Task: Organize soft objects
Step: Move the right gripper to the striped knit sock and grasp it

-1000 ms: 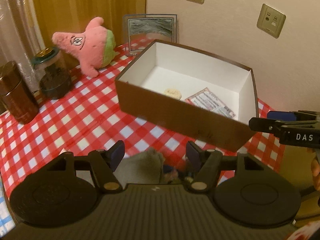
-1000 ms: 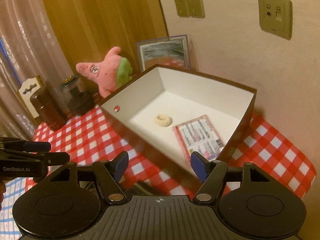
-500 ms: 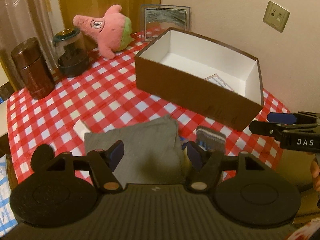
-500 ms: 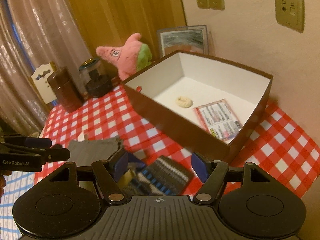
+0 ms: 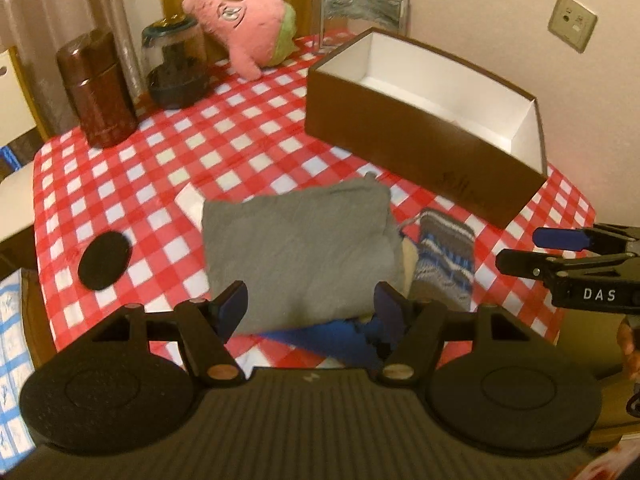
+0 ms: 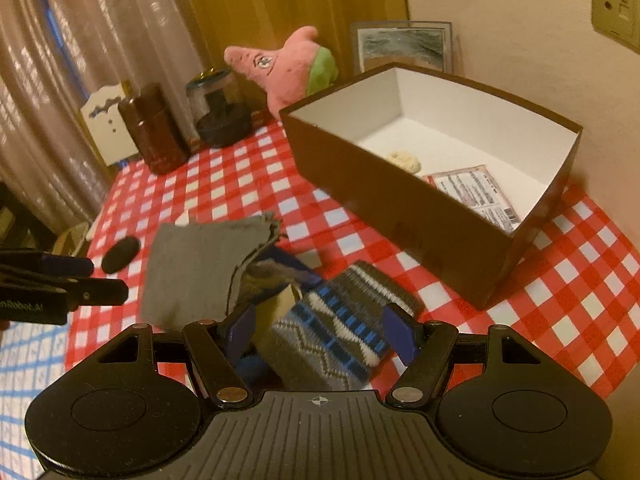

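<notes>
A pile of soft things lies on the red-checked tablecloth in front of a brown box (image 5: 420,148) (image 6: 400,220) with a white inside. A folded grey cloth (image 5: 296,248) (image 6: 196,268) is on the left of the pile and a striped knitted sock (image 5: 444,256) (image 6: 340,328) on the right, with a blue piece (image 5: 332,340) underneath. My left gripper (image 5: 312,308) is open over the grey cloth's near edge. My right gripper (image 6: 318,330) is open with the sock framed between its fingers, not pressing it. A pink star plush (image 5: 248,28) (image 6: 284,68) leans at the back.
The box holds a printed packet (image 6: 476,196) and a small cream lump (image 6: 404,160). A brown canister (image 5: 98,92), a glass jar (image 5: 176,68) and a framed picture (image 5: 362,12) stand at the back. A black disc (image 5: 104,260) lies at the left. A wall rises behind the box.
Both grippers have drawn back from the box and dropped a little. The pile of grey cloth and striped sock has come into full view beneath the fingers. Jaws keep the same width.
</notes>
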